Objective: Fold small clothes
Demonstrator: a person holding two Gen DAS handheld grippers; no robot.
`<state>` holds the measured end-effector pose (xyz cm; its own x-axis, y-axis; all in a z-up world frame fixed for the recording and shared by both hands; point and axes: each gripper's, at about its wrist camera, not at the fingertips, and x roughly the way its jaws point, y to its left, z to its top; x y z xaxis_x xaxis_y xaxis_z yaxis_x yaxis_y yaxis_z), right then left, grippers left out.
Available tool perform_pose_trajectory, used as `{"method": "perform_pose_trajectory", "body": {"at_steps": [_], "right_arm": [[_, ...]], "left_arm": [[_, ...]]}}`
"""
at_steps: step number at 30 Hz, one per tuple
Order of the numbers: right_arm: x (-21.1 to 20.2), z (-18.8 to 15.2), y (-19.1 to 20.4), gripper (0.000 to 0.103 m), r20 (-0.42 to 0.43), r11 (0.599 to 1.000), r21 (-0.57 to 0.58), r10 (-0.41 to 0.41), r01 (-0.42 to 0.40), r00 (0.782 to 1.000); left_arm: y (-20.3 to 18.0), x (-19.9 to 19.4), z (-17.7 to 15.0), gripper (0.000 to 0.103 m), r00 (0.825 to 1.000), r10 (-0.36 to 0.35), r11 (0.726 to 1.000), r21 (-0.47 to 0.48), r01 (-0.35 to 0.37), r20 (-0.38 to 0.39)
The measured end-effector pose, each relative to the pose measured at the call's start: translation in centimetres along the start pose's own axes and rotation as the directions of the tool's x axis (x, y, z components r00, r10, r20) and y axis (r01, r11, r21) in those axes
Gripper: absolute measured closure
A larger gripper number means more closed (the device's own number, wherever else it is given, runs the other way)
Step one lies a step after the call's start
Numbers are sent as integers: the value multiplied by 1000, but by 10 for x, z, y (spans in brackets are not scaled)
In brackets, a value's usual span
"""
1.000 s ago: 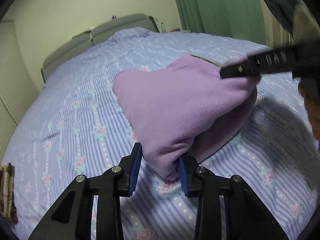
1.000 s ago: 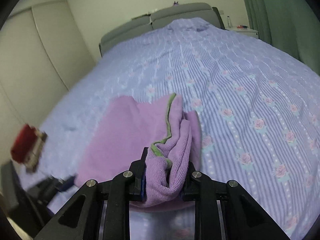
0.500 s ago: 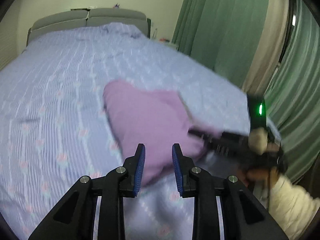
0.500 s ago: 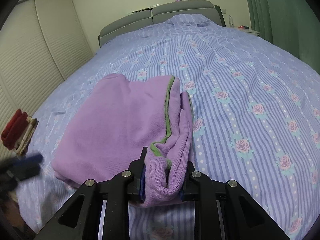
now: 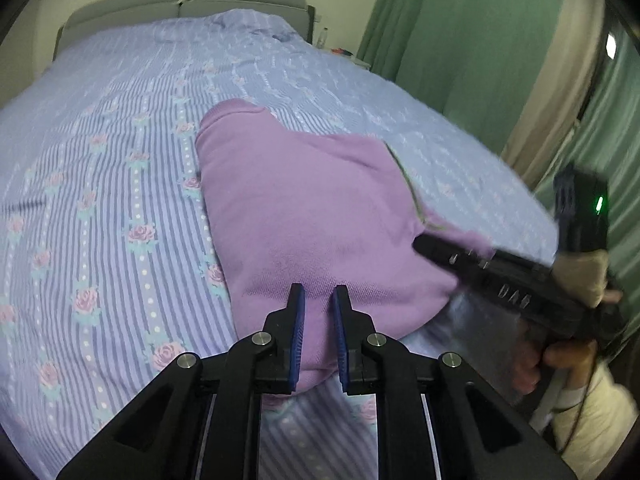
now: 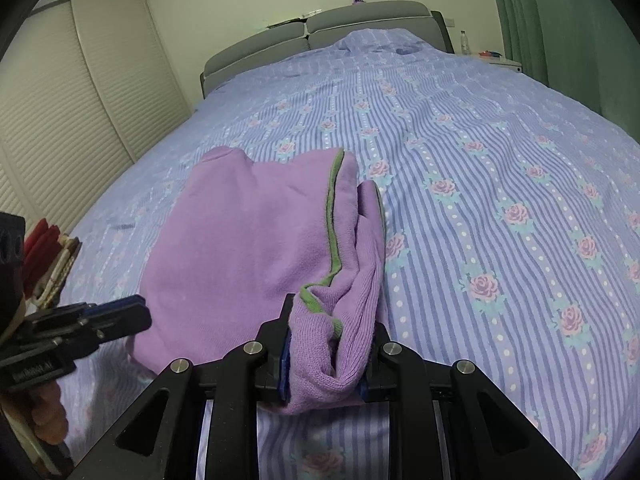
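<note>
The purple knit garment lay folded into a thick bundle near the foot of the bed, on the lilac striped cover printed with roses. A green trim ran along its right edge and curled down into the near corner. That corner, bunched into soft rolls, was clamped between the right tongs, whose pads pressed into the knit from both sides.

In the left wrist view the left tongs hovered over the near left part of the garment, their blue pads standing a narrow gap apart with only the cloth's surface seen behind them; whether they pinched any fabric could not be told. Their jaws had just been closing. A second earlier they stood wider, straddling a low corner of the bundle close to the cover; since then the view had swung so that green curtains filled the right side. The right tongs' grip matched the earlier frames, and the bundle had settled flatter and broader on the cover.
</note>
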<state>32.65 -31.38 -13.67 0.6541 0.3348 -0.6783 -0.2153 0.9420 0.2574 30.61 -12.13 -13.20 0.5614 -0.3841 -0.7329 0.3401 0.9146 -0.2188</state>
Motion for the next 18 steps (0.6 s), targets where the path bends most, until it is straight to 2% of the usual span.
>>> {"method": "perform_pose_trajectory", "body": {"at_steps": [3, 7, 12, 13, 14, 15, 16, 17, 18], "right_arm": [[1, -1, -5, 80, 5, 1000, 26, 6, -6, 1000], [-2, -5, -8, 80, 25, 999, 49, 2, -3, 1000], [-13, -7, -2, 71, 31, 998, 55, -38, 36, 999], [-19, -8, 0, 64, 40, 997, 63, -55, 53, 998], [-27, -10, 0, 44, 62, 994, 83, -83, 77, 995], [-34, -12, 0, 32, 80, 989, 102, -118, 109, 990], [-45, -16, 0, 20, 109, 976, 133, -189, 174, 976], [-56, -20, -1, 20, 144, 965, 161, -230, 207, 963], [-68, -25, -3, 20, 177, 960, 198, -231, 196, 957]], "left_arm": [[-6, 0, -9, 86, 999, 38, 998, 57, -39, 17], [-5, -3, -17, 86, 998, 51, 997, 63, -53, 32], [-6, -1, -15, 86, 997, 71, 995, 67, -73, 30], [-6, 0, -14, 86, 997, 72, 995, 69, -74, 29], [-5, 0, -13, 86, 997, 70, 995, 65, -72, 27], [-7, 2, -14, 86, 997, 67, 996, 59, -68, 26], [-6, 2, -14, 86, 998, 59, 997, 44, -60, 23], [-5, 2, -14, 86, 998, 55, 998, 33, -56, 22], [-4, 2, -14, 86, 998, 52, 998, 27, -52, 22]]}}
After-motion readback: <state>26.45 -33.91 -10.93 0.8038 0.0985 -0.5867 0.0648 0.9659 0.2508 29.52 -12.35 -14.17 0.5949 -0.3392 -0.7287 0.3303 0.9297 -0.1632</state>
